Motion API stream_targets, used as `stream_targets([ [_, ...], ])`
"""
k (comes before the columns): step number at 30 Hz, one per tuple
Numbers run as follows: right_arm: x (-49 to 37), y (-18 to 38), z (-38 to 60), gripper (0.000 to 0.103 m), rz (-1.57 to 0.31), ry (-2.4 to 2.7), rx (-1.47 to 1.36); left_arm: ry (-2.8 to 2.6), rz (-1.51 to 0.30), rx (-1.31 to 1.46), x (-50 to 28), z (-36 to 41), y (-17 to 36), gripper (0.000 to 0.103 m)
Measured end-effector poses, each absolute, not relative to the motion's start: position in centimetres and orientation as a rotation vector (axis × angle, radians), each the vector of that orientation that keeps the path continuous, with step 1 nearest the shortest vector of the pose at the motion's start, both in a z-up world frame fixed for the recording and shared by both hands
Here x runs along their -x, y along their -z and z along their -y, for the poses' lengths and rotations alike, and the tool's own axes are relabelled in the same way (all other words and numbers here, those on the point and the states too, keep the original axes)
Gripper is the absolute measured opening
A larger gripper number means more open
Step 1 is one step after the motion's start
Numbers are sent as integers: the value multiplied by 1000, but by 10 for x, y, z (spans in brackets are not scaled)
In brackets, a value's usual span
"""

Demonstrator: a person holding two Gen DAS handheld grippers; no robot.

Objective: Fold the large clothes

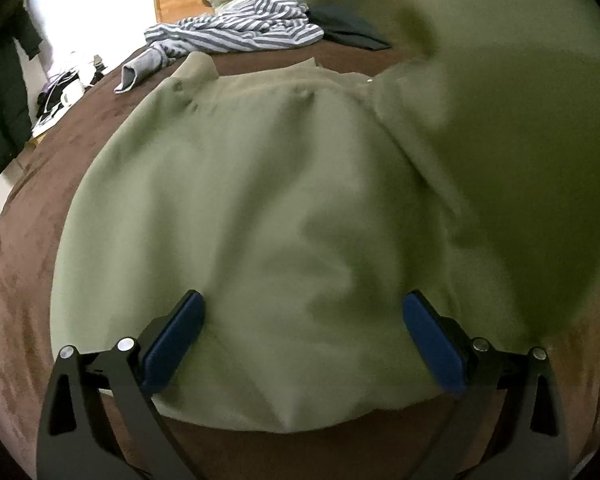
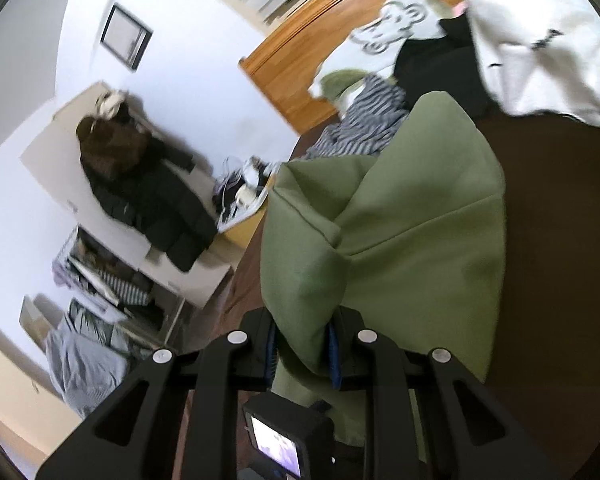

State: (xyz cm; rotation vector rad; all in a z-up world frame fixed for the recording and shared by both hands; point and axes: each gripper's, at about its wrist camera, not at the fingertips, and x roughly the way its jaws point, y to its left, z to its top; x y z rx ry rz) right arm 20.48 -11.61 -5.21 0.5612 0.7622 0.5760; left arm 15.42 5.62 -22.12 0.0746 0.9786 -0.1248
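Observation:
A large olive-green garment [image 1: 236,208] lies spread on the brown bed cover [image 1: 28,264]. My left gripper [image 1: 303,320] is open, its blue pads [image 1: 172,344] apart just above the garment's near hem, holding nothing. My right gripper [image 2: 303,350] is shut on a bunched edge of the green garment [image 2: 412,240] and holds that part lifted above the bed; in the left wrist view this raised part shows as a blurred green flap [image 1: 516,128] at the right.
A striped grey garment [image 1: 240,28] and a dark garment [image 1: 348,28] lie at the bed's far end by the wooden headboard [image 2: 300,64]. White clothes [image 2: 540,44] lie there too. A dark coat [image 2: 148,196] and a cluttered bedside table [image 2: 244,196] stand left of the bed.

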Motion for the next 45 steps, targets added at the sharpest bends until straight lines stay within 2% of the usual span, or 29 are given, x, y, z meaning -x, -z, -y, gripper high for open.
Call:
stream_targets([
  [5,-213,58,80,20,-815,-606,-492,101,-966,-40,-134,-88,196,96],
  [11,-218,76,37,20,-854,-625,-463,-56,-987,69,-105,-169,184,96],
  [19,-209,133,-47,20,-990,-702,-245,-253,-1056,159,-75,-243,205,96],
  [26,-211,193,-69,21,-1154,-722,-188,-332,-1098,271,-58,-271,226,96],
  [33,-214,197,-69,23,-1168,-741,-186,-332,-1097,275,-65,-267,227,96],
  [36,-214,192,-65,31,-1163,-763,-198,-328,-1083,284,-67,-272,222,96],
  [38,-210,186,-59,59,-1148,-803,-230,-327,-1071,294,-64,-272,216,96],
  [40,-201,176,-51,75,-1110,-824,-233,-331,-1059,297,-67,-275,209,96],
  [45,-178,147,-28,85,-1046,-827,-175,-288,-998,309,-77,-272,183,96],
])
